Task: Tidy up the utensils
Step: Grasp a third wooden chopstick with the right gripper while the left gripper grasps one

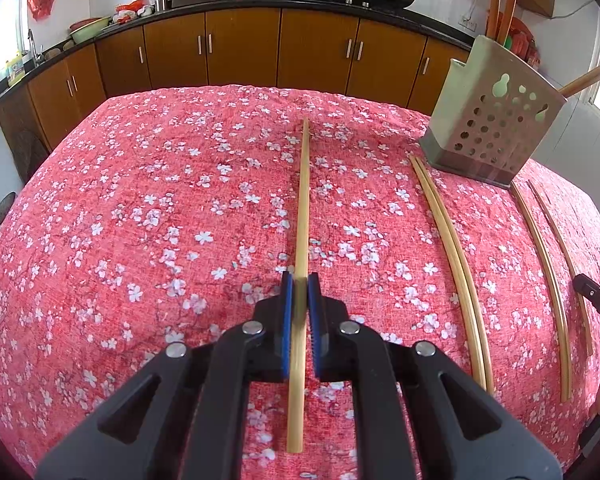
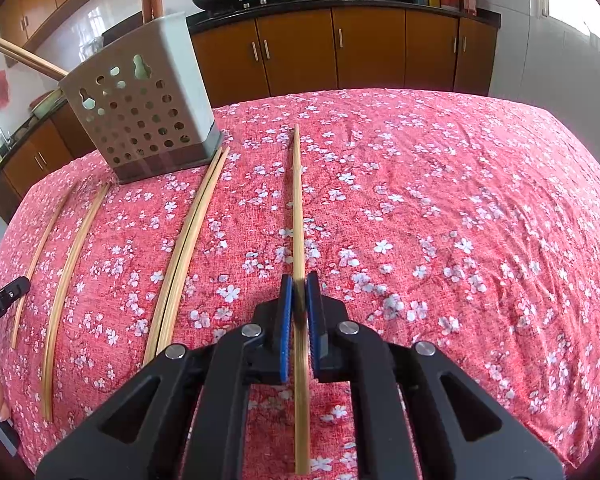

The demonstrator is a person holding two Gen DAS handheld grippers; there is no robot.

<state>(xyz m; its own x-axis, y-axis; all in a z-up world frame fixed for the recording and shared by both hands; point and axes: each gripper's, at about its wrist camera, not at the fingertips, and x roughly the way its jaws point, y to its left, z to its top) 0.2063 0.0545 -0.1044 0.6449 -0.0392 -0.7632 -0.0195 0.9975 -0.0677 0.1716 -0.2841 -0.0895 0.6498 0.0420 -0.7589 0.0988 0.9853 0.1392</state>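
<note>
Where fingers pinch: pale chopstick.

"DAS" on the right gripper, "GenRobot.AI" on the left gripper

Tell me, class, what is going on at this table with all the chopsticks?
A person is tidying chopsticks using a handheld gripper in each hand. The left gripper is closed around one chopstick, and the right gripper around another chopstick. Between them, four more chopsticks lie on the red flowered tablecloth in front of the perforated utensil holder, which already has a few sticks in it.
</note>
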